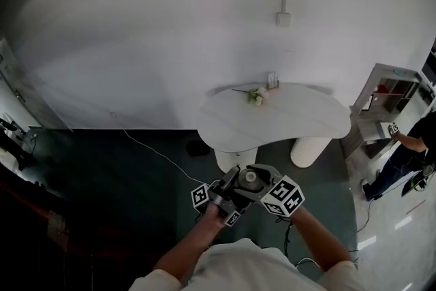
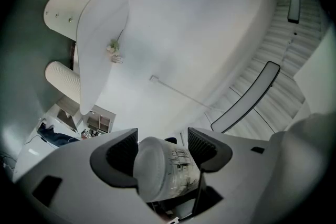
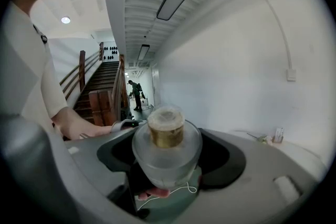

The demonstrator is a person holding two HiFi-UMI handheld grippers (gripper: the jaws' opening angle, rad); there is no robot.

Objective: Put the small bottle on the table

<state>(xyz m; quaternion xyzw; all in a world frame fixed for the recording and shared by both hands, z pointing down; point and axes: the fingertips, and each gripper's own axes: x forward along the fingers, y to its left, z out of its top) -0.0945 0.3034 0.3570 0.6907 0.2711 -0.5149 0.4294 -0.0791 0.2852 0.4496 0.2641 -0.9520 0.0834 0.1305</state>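
Note:
The small frosted bottle [image 1: 251, 177] with a gold collar sits between my two grippers, low in the head view and well short of the white table [image 1: 293, 119]. My right gripper [image 1: 262, 180] is shut on the bottle [image 3: 167, 152], which stands upright and centred between its jaws [image 3: 167, 157]. My left gripper [image 1: 231, 186] points steeply upward. The printed bottle [image 2: 165, 168] leans between its jaws [image 2: 163, 147], against one pad with a gap at the other; that gripper stands open.
On the table lie a small flower [image 1: 257, 96] and a card holder [image 1: 272, 81]. Two white pedestals [image 1: 310, 150] carry it. A white cable [image 1: 153, 153] crosses the dark floor. A shelf unit [image 1: 392, 88] and a person [image 1: 402, 160] are at the right.

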